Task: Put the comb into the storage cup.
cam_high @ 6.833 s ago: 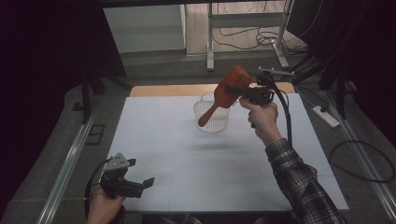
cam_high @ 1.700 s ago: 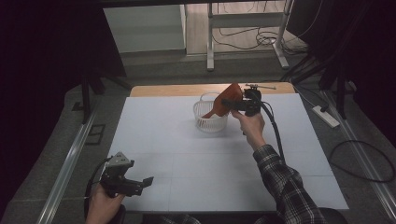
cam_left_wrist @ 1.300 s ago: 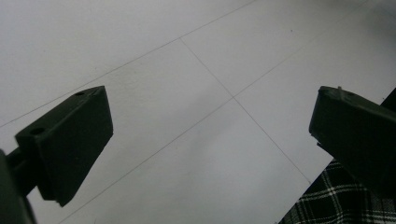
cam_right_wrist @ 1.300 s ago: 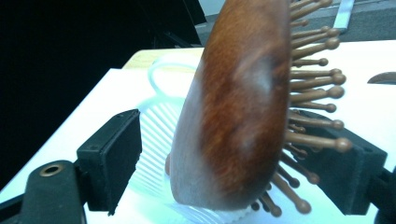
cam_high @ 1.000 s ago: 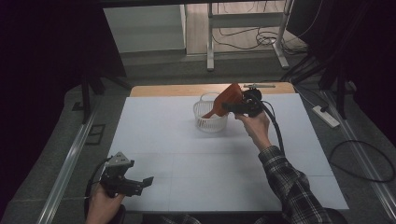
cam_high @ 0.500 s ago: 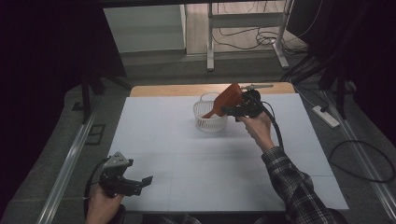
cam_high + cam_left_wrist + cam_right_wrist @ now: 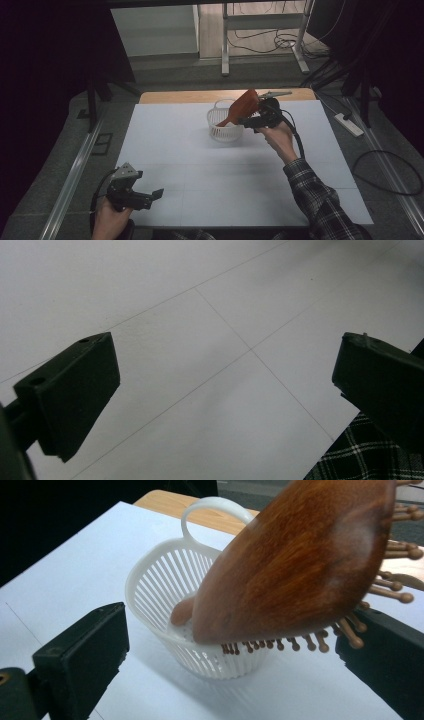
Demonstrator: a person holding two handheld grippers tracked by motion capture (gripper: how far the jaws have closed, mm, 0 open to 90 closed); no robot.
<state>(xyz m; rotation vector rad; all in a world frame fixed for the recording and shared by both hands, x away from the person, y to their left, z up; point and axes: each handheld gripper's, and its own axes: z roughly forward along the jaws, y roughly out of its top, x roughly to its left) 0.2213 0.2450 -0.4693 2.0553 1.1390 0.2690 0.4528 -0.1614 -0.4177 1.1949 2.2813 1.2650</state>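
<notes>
**pinewood_22:** Compared with the shot about seven seconds back, the right gripper (image 7: 245, 120) has come down from above the white basket (image 7: 225, 131) to just beside its rim, and the wooden hairbrush (image 7: 241, 107) now has its handle end inside the basket. Jaws on that side have just been opening, too.

**gridmat:** Is it holding the brush at all, then?

**pinewood_22:** Doesn't look like it. In the right gripper view the jaws stand wide apart, and the hairbrush (image 7: 300, 565) leans between them, tilted, paddle up and bristles facing the right-hand jaw. Whether those bristles touch that jaw I can't tell. The handle tip rests down inside the basket (image 7: 165, 580).

**gridmat:** And the other hand?

**pinewood_22:** Left gripper (image 7: 152, 195) sits at the near left edge of the white mat (image 7: 200, 200), well apart from the basket. Its jaws are spread with nothing between them, just mat (image 7: 200, 340) underneath and a bit of plaid sleeve (image 7: 365, 455) in the corner.
</notes>
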